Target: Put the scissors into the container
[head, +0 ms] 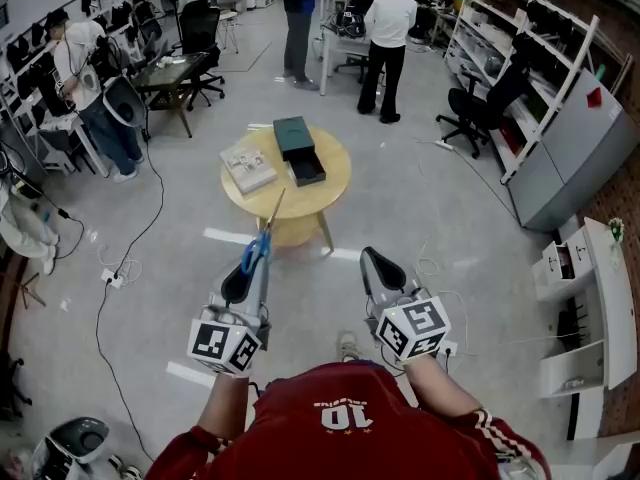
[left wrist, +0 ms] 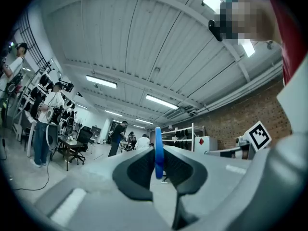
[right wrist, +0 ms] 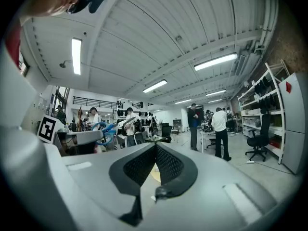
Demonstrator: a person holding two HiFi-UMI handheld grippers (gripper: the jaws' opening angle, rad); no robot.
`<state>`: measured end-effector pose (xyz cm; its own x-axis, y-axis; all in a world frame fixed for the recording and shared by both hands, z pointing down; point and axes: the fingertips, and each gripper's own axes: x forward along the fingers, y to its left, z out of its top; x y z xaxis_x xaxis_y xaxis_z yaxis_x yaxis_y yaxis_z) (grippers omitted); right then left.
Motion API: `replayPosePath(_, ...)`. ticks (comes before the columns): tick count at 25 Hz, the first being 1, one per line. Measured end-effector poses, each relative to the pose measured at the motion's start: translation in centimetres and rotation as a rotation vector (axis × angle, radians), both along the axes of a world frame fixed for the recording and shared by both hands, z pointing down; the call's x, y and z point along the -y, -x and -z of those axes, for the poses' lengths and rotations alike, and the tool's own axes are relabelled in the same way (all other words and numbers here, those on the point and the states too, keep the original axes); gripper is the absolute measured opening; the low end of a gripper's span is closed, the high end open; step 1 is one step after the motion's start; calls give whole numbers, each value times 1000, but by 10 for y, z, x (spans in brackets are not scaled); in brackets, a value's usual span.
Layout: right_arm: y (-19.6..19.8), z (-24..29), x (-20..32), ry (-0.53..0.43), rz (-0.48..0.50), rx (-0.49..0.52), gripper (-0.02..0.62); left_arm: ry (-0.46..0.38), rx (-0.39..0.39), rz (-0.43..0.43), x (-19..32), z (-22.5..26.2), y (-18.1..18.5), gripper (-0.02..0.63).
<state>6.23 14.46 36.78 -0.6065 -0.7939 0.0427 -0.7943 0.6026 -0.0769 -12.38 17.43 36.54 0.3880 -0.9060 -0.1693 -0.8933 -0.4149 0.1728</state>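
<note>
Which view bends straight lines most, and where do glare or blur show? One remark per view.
Head view: evenly lit, sharp, shelves bow slightly. Left gripper view: strong fisheye, black corners, lamps glare, the scissors look soft. Right gripper view: same fisheye, beams curve, one lamp glares.

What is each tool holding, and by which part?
The left tool grips the scissors by the blue handle, blades pointing forward. The right tool holds nothing, its jaws together.

Container (head: pixel 293 136) right of book (head: pixel 248 166), on table (head: pixel 335 173).
</note>
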Motion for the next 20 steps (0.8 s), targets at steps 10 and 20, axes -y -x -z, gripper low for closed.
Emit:
replayPosePath(10,11,7,-1,-36,21,-8,-12,0,-3,0,0,-2,8,54)
replayPosePath(20,15,-3,8,-9,88,-10,-12,27,-9,31,7,-11,4,54)
